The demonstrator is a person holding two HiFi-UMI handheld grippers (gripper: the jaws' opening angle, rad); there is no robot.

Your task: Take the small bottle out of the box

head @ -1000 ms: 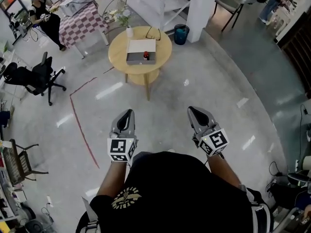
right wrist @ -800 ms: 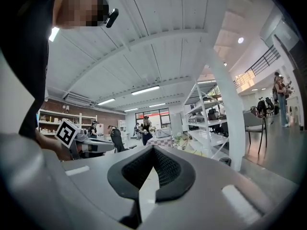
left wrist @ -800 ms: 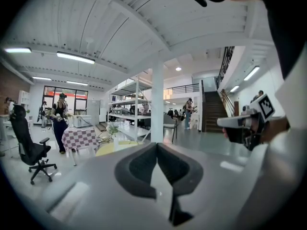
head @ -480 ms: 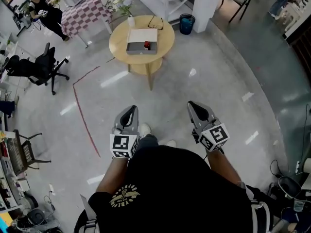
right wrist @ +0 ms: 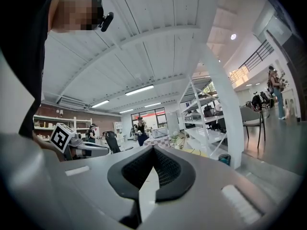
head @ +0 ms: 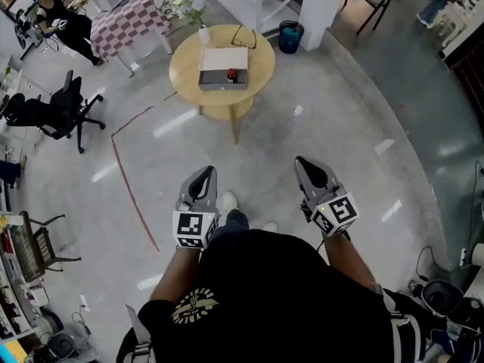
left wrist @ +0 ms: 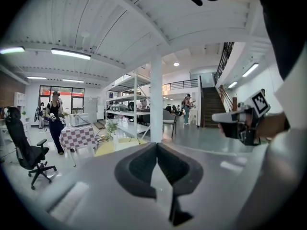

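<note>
Looking down on a polished grey floor (head: 340, 119) in a large open workroom. A round wooden table (head: 187, 70) stands well ahead of the person and carries a shallow white box (head: 221, 60). The small bottle (head: 232, 74) sits inside the box near its right end. Only its red top shows; the body is too small to make out. A checked tablecloth (head: 128, 23), black office chair (head: 64, 112), blue bin (head: 290, 36) and white pillar (head: 321, 6) surround the table. The left gripper (head: 203, 175) and right gripper (head: 308, 166) hang near the person's body, well apart from the table. Each has its 2 jaws pressed together on nothing. A black shirt (head: 265, 293) hides most of the legs.
</note>
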